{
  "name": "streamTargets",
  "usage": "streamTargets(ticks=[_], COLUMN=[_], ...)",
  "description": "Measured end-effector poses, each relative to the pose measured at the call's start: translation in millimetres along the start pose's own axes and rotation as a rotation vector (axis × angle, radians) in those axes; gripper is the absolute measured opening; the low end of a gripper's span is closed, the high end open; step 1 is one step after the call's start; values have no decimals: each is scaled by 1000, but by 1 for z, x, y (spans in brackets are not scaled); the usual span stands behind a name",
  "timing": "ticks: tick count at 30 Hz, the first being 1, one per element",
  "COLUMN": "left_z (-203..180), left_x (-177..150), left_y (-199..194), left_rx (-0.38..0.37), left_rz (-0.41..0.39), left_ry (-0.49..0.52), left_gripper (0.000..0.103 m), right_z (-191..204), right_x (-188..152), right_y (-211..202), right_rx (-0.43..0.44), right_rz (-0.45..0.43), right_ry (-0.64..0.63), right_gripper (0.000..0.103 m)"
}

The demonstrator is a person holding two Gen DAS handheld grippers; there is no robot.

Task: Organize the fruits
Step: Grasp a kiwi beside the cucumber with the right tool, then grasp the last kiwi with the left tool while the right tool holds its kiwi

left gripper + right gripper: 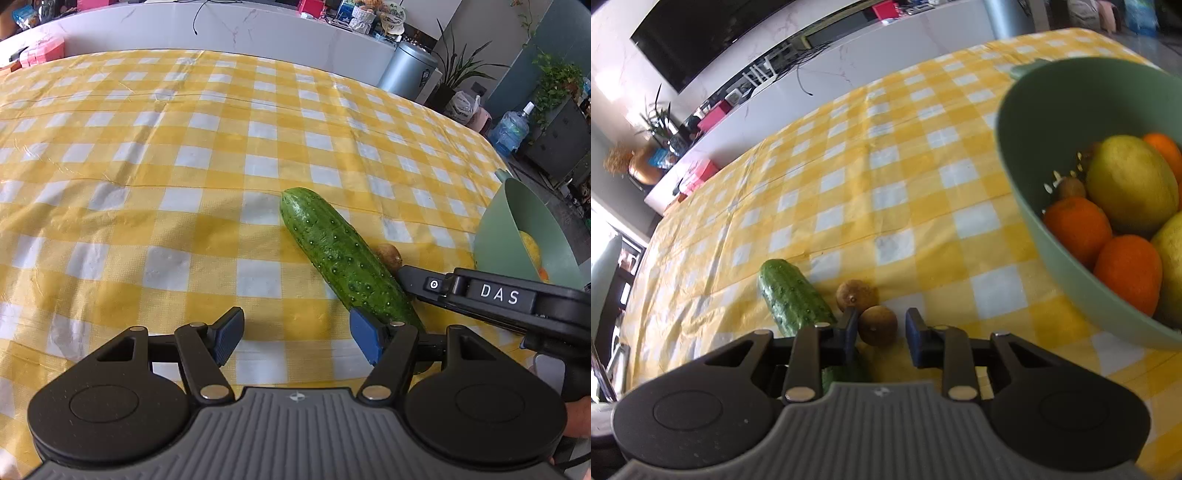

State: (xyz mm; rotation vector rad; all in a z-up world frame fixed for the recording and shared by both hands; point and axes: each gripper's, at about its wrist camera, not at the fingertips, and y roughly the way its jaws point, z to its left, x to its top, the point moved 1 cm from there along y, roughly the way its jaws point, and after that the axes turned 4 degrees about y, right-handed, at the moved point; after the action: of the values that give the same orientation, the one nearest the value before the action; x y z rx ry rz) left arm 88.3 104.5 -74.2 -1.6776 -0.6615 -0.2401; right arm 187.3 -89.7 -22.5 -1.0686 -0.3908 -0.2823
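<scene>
A green cucumber (343,258) lies on the yellow checked tablecloth (184,166); it also shows in the right wrist view (792,295). My left gripper (295,339) is open and empty, its right finger beside the cucumber's near end. Two small brown kiwis sit by the cucumber: a far one (855,295) and a near one (878,325). My right gripper (881,338) is open with the near kiwi between its fingers, nearer the left finger. A green bowl (1052,110) at the right holds oranges (1078,225), yellow fruit (1132,182) and a kiwi.
A white marble counter (258,26) with boxes runs behind the table. A metal bin (406,70), plants and a water bottle stand past the table's far right edge. The right gripper's body (498,295) shows in the left wrist view, close to the cucumber.
</scene>
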Motion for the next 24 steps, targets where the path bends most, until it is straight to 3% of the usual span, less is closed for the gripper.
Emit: streamTargets(ticks=[7, 11, 14, 24], left_z=[0, 2, 1, 2], left_x=[0, 0, 0, -1], left_y=[-1, -2, -2, -1], left_rx=[15, 23, 26, 47], left_rz=[1, -4, -2, -3], left_ry=[-2, -4, -1, -12], left_gripper=[77, 77, 77, 77], right_z=[10, 16, 17, 15], right_x=[-2, -5, -10, -1], right_y=[-6, -19, -16, -1], right_rx=[-40, -170, -236, -226], right_rz=[-23, -74, -48, -50], right_ry=[-92, -209, -282, -342], right_gripper=[19, 19, 19, 19])
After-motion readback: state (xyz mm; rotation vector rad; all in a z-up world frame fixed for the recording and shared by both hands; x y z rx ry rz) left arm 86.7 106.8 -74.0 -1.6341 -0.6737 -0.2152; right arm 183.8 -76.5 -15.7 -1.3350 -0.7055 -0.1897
